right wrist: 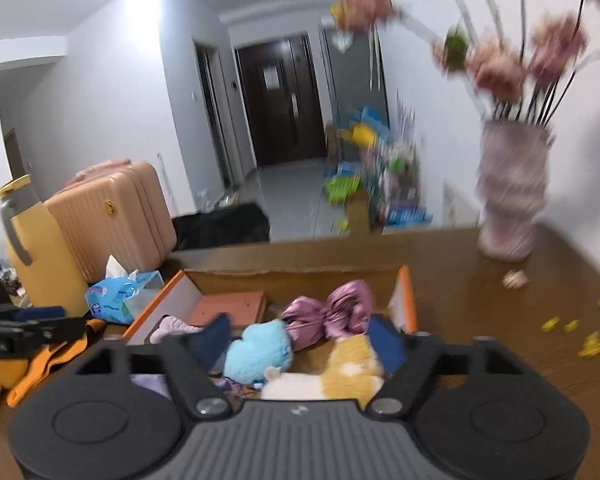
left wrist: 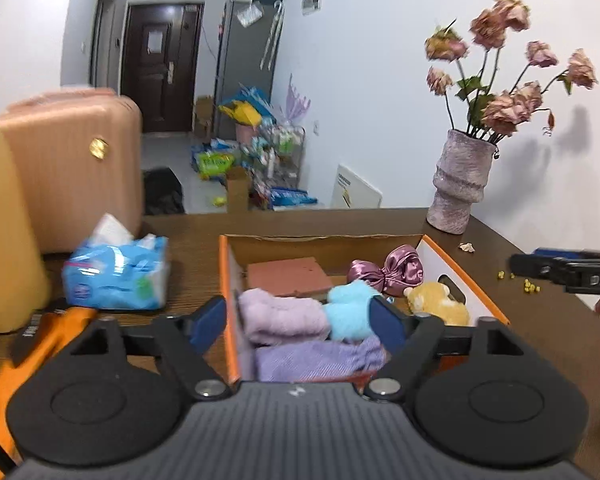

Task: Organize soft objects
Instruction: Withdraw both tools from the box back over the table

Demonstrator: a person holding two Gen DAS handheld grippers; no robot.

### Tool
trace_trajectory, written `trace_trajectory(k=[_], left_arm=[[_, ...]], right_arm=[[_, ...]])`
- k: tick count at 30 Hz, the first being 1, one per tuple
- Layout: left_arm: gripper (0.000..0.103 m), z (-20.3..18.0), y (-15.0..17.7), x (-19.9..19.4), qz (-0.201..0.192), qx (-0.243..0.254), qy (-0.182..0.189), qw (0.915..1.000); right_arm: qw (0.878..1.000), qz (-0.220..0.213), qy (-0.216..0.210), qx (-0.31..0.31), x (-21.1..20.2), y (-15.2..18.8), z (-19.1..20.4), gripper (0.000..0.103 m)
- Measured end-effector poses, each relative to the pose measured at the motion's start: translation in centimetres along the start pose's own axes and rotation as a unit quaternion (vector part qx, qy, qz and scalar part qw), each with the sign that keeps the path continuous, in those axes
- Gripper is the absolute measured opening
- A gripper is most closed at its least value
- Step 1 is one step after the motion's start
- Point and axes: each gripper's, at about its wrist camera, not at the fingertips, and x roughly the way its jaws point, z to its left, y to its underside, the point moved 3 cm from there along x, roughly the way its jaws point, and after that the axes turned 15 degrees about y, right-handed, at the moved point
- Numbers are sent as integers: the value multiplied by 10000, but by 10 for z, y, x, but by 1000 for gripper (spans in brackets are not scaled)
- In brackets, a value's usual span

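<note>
An orange-rimmed cardboard box (left wrist: 460,264) stands on the brown table. In it lie a lilac towel (left wrist: 280,316), a light blue plush (left wrist: 346,314), a purple cloth (left wrist: 320,360), a satin mauve bow (left wrist: 388,272), a yellow plush (left wrist: 440,306) and a terracotta pad (left wrist: 288,276). My left gripper (left wrist: 298,318) hovers open over the box's near left side, with no pad pressing on anything. My right gripper (right wrist: 300,338) is open above the blue plush (right wrist: 258,354) and the yellow and white plush (right wrist: 340,372), and it holds neither. The bow (right wrist: 332,312) lies just beyond.
A blue tissue pack (left wrist: 116,276) and an orange item (left wrist: 40,344) lie left of the box. A yellow jug (left wrist: 8,220) and a pink suitcase (left wrist: 72,168) stand farther left. At the back right corner is a vase of dried flowers (left wrist: 460,184), with yellow crumbs (left wrist: 528,286) near it.
</note>
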Motion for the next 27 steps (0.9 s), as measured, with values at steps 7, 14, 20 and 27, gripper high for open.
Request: trace_trajectory(k=[7, 14, 20, 27], left_arm=[[103, -31, 13, -68, -473, 446, -330, 9973], [103, -48, 40, -117, -695, 517, -449, 9952], [103, -65, 100, -135, -676, 397, -538, 9955], [103, -94, 182, -142, -673, 168, -701, 9951]], right_arm=[[9987, -516, 19, -15, -69, 10, -3, 88], [9962, -859, -39, 159, -118, 35, -7, 89], [9958, -907, -57, 65, -150, 94, -5, 90], [9973, -698, -3, 216, -180, 175, -8, 90]])
